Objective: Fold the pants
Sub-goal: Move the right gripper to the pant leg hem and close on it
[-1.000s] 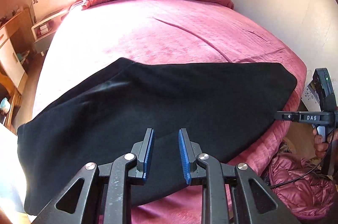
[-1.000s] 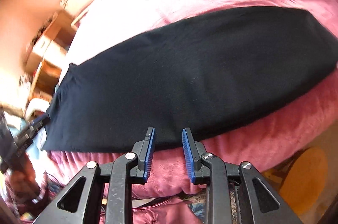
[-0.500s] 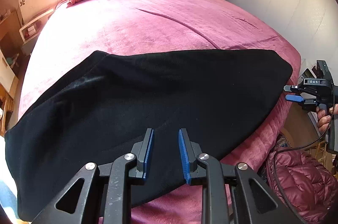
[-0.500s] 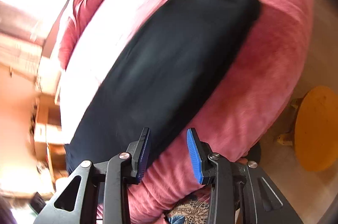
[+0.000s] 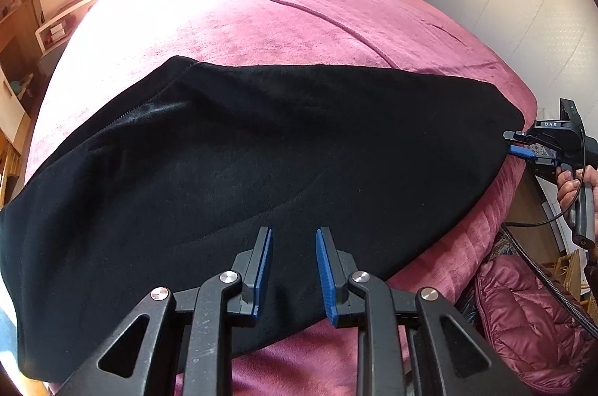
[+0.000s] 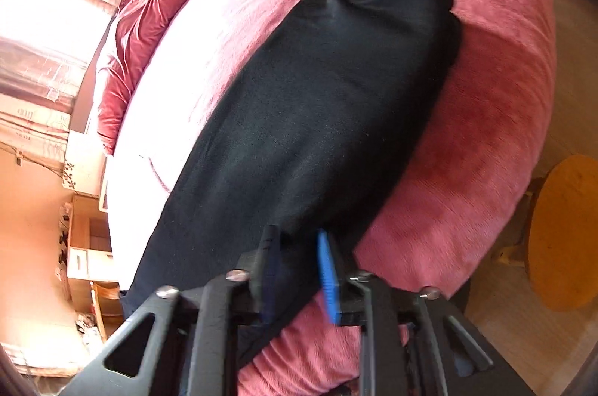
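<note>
The black, soft fleece-like pants lie flat as one long band across the near edge of the pink velvety bedspread, directly ahead of and under both grippers. We judge the cloth light, limp and slightly grippy rather than slick: it should drape and sag when lifted, so a pinch at an end edge through all layers would suit better than a grab mid-panel.

Our left gripper hovers over the middle of the near long edge, its blue pads parted and holding nothing. Our right gripper sits at the end of the pants nearest it, blue pads apart with the black hem lying between them, not yet clamped as far as we can judge; the far end lies well ahead of it.

The only legible writing is "DAS" on the right gripper's body, seen off to the left gripper's right side.
</note>
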### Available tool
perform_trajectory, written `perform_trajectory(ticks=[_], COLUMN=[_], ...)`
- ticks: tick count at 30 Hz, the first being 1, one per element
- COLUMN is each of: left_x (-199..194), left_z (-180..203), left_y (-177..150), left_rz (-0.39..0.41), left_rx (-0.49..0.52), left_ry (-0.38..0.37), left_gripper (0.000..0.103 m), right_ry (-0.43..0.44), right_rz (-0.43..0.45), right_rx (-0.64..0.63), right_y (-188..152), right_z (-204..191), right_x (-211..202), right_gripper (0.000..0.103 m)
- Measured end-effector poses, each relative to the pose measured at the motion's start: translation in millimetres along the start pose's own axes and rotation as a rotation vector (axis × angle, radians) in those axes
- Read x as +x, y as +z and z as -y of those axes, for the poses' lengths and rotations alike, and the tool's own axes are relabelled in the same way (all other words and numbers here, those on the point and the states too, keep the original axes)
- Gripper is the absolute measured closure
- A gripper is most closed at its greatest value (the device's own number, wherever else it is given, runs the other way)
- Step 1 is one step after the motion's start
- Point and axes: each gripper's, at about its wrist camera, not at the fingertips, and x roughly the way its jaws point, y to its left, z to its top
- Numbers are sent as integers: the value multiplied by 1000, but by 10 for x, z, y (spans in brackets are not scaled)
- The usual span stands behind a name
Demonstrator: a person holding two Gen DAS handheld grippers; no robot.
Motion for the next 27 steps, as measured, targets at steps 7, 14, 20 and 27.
perform_trajectory(ticks=[7, 14, 20, 27], left_x=[172, 194, 234, 395], left_z=[-90, -50, 168, 476], left_y=[-30, -43, 149, 256], left_rz=[-50, -34, -9, -34], left_rx=[-19, -7, 21, 92], left_ry=[24, 23, -44, -60], left_gripper=[79, 79, 79, 79], right_ry=[-116, 4, -32, -62], right_rz=[-6, -5, 138, 225], right_rx=[-122, -52, 73, 227], right_y=[-139, -145, 119, 522], right_z=[7, 174, 516, 832], right_x=[-99, -311, -728, -799], right_gripper=[98, 91, 90, 84])
